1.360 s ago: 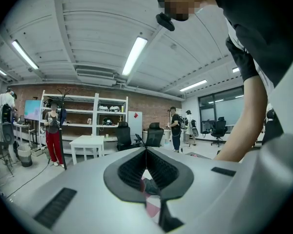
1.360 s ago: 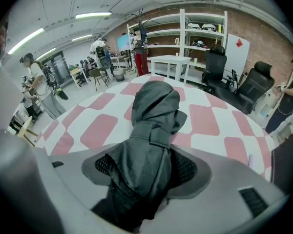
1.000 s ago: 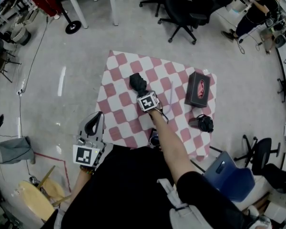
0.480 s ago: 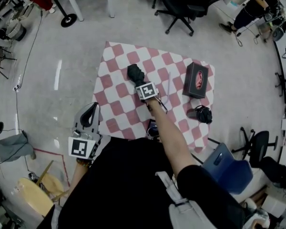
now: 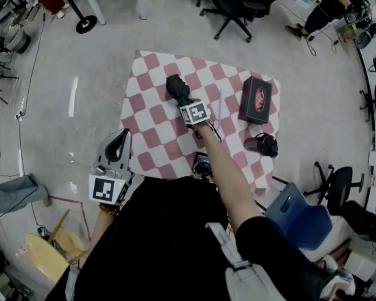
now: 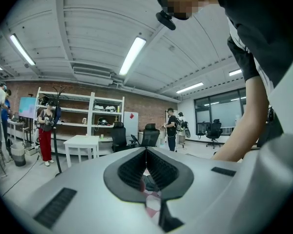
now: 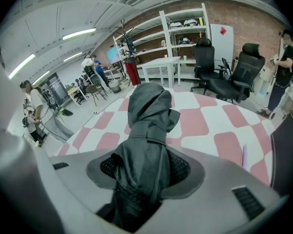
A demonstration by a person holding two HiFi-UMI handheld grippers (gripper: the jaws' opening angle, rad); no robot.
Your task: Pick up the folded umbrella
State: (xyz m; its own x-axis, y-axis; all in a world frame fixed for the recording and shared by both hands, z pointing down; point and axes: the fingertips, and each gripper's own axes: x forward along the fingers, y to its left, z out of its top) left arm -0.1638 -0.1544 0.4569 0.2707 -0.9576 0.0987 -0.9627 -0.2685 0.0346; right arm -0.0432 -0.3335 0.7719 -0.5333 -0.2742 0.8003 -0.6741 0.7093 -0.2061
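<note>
Red-white checked cloth [image 5: 151, 115] covers the surface mid-frame. On it, right side: black box [image 5: 255, 99], small black item [image 5: 264, 145] below, thin white rod [image 5: 219, 108] left of box.

A cloth [image 5: 144, 115] lay spread on the floor [image 5: 81, 61]. Over its far middle, the folded umbrella [image 5: 175, 86] sat between the jaws of the right gripper [image 5: 183, 99], its free end pointing away from the person. On the cloth's right part stood a box [image 5: 255, 99]. A thin stick [image 5: 218, 108] lay between the box and the umbrella, and a small rounded object [image 5: 264, 145] lay nearer the person. The left gripper [image 5: 118, 148] hung by the cloth's near left edge. Office chairs [image 5: 238, 8] stood beyond the cloth.
</note>
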